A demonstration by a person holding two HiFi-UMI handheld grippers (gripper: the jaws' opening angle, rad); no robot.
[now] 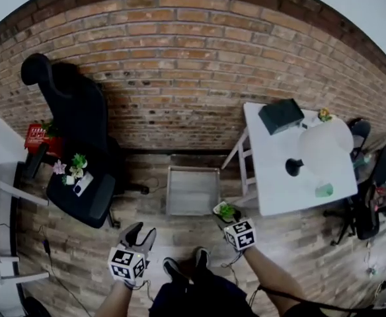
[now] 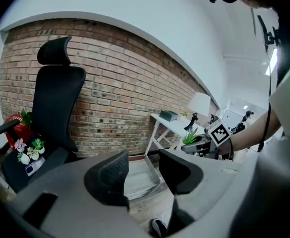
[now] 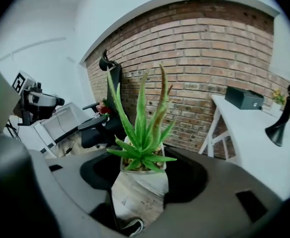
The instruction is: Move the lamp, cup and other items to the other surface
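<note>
The right gripper (image 3: 141, 181) holds a potted plant (image 3: 141, 133), its two dark pads pressed on the left and right sides of the pale pot. The plant stands upright in the grip. Its long axis is vertical, and the pointed green leaves fan upward and slightly outward (one tall leaf is browning toward its tip). In the head view the plant is in the air above the wooden floor (image 1: 299, 256), just off the near left corner of the white table (image 1: 272, 177) and touching neither.

The left gripper (image 2: 144, 175) carries nothing. Its jaws are moderately apart, and through the gap only the floor and a grey tray (image 2: 144, 175) show. In the head view it hangs to the left of the person's shoes (image 1: 173, 267), well apart from the right gripper.

On the white table at the right stand the lamp (image 1: 325, 147), with its broad white shade and black base, a green cup (image 1: 324, 190) near the table's near edge, a black box (image 1: 281, 115) at the far end, and a small yellow-flowered pot (image 1: 324, 115) beside the box.

At the left a black office chair (image 1: 80, 117) faces into the room. A cluster of small flower pots (image 1: 73, 169) and a flat pale item (image 1: 83, 183) sit on its seat. A red item (image 1: 39, 137) sits just beyond the chair's left armrest. The tray lies flat on the floor between the chair and the table, close to the brick wall (image 1: 180, 65).
</note>
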